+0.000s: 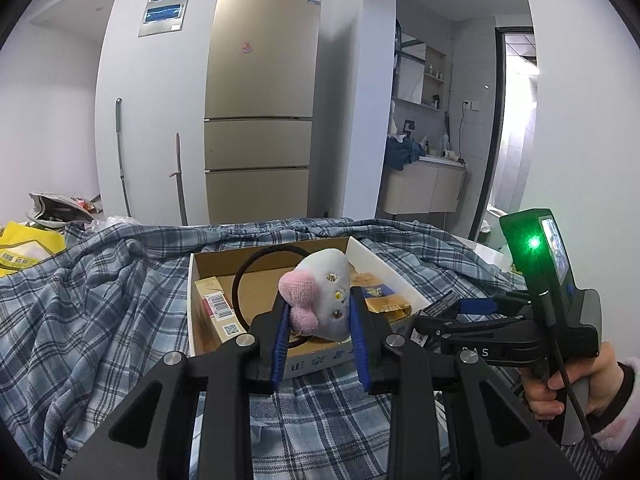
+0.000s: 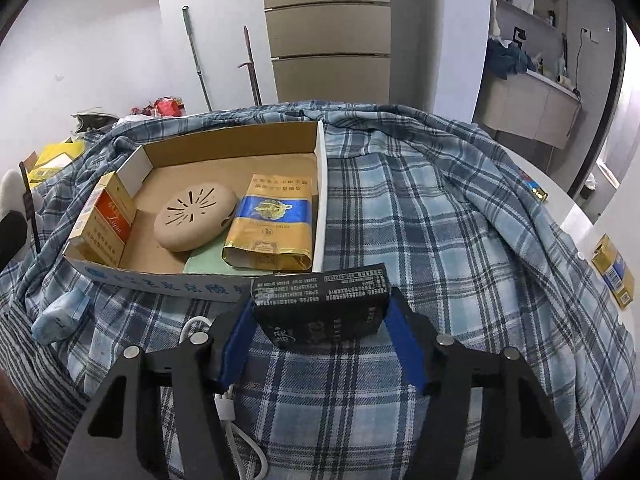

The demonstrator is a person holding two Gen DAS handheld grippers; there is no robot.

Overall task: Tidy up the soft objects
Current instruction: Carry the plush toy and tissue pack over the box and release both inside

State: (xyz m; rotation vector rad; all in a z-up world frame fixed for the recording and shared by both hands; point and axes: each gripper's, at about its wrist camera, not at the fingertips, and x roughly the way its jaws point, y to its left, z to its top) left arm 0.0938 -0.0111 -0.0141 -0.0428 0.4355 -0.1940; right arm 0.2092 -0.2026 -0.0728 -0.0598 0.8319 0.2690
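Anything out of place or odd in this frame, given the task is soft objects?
Yes: the right hand-held gripper holds a rigid black packet, not a soft item. The box holds cigarette packs, also hard. Only the left hand-held gripper holds a plush toy.

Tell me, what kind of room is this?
Likely a small lived-in flat: a tall beige fridge against the wall, a washbasin nook with vanity cabinet through the arch, and a plaid cloth spread under a cardboard box.
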